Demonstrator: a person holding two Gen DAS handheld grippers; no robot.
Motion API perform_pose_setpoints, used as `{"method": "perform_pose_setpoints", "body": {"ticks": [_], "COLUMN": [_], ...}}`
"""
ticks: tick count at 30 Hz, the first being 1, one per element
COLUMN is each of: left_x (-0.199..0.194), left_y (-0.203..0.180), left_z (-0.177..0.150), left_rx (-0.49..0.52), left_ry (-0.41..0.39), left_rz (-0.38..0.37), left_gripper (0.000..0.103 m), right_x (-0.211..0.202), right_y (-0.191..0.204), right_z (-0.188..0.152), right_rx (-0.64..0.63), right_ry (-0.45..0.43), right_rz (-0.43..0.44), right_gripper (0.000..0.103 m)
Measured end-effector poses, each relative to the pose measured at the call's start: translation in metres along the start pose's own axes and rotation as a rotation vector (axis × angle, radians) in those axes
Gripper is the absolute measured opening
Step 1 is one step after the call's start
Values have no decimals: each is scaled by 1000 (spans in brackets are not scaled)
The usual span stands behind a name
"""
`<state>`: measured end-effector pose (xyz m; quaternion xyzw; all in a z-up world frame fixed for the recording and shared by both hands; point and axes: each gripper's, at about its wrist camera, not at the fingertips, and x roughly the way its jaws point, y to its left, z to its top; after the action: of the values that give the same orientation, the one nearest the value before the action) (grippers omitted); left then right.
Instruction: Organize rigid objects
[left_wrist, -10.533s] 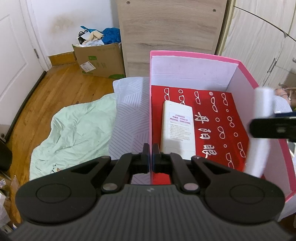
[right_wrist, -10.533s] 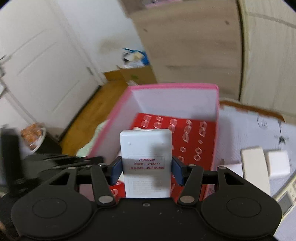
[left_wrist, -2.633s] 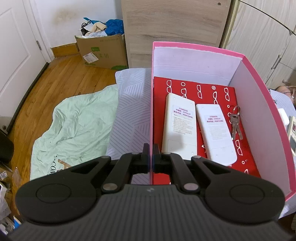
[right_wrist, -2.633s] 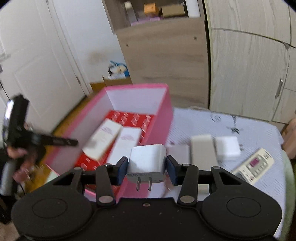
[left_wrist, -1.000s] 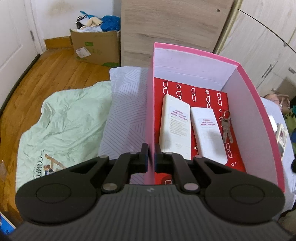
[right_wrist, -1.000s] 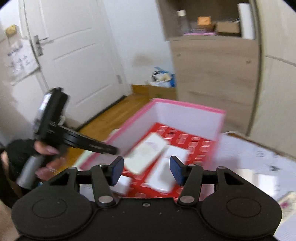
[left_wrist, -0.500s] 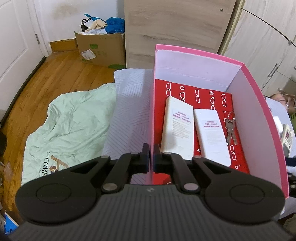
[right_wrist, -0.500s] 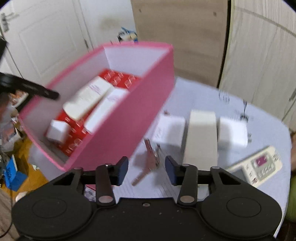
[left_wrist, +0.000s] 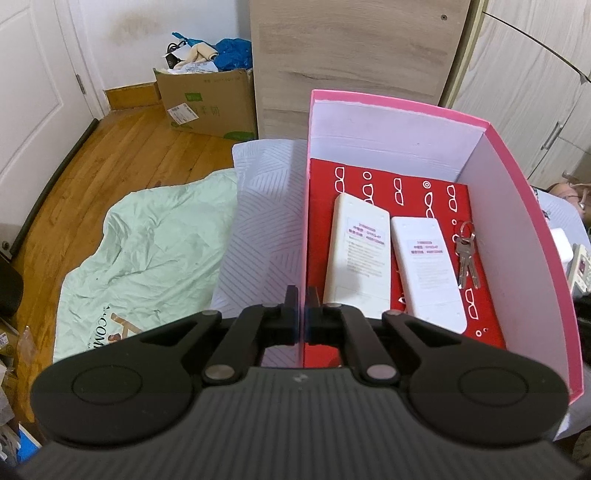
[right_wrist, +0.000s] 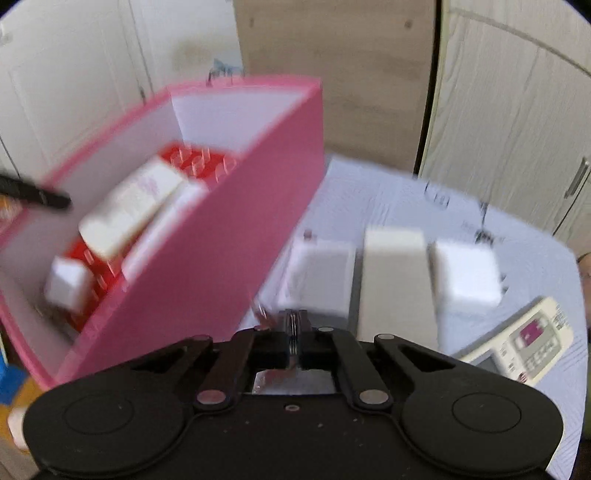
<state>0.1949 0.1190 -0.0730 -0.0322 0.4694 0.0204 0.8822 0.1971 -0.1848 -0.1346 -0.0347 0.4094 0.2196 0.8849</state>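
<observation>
My left gripper (left_wrist: 303, 321) is shut on the near left wall of the pink box (left_wrist: 517, 177). Two white remotes (left_wrist: 356, 254) (left_wrist: 428, 269) and a bunch of keys (left_wrist: 466, 254) lie on the box's red floor. The right wrist view is blurred. There my right gripper (right_wrist: 294, 332) is low over the table just right of the pink box (right_wrist: 221, 240), shut on a second bunch of keys (right_wrist: 263, 309), with thin metal between its pads. A white charger (right_wrist: 68, 286) lies in the box's near corner.
On the white patterned tablecloth (right_wrist: 388, 195) lie a white adapter (right_wrist: 317, 273), a long pale remote (right_wrist: 393, 280), another white charger (right_wrist: 467, 275) and a remote with a display (right_wrist: 524, 339). A green sheet (left_wrist: 147, 251) and a cardboard box (left_wrist: 210, 99) are on the wooden floor.
My right gripper came down from above the box to the table beside it and shut on the keys there. The left gripper kept its hold on the box wall.
</observation>
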Motion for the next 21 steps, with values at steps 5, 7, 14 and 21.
{"method": "perform_pose_setpoints", "body": {"ticks": [5,7,14,21], "left_x": [0,0,0,0], "left_y": [1,1,2,4], "left_z": [0,0,0,-1], "left_rx": [1,-1,-4,0], "left_ry": [0,0,1,-2], "left_rz": [1,2,-3,-6], "left_gripper": [2,2,2,2], "right_x": [-42,-50,-83,-110], "right_y": [-7,-7,-6,21], "right_z": [16,20,29,38], "right_rx": [84,94,141,119], "right_ry": [-110,-142,-237,-337], "right_rz": [49,58,92,171], "right_gripper": [5,5,5,5]}}
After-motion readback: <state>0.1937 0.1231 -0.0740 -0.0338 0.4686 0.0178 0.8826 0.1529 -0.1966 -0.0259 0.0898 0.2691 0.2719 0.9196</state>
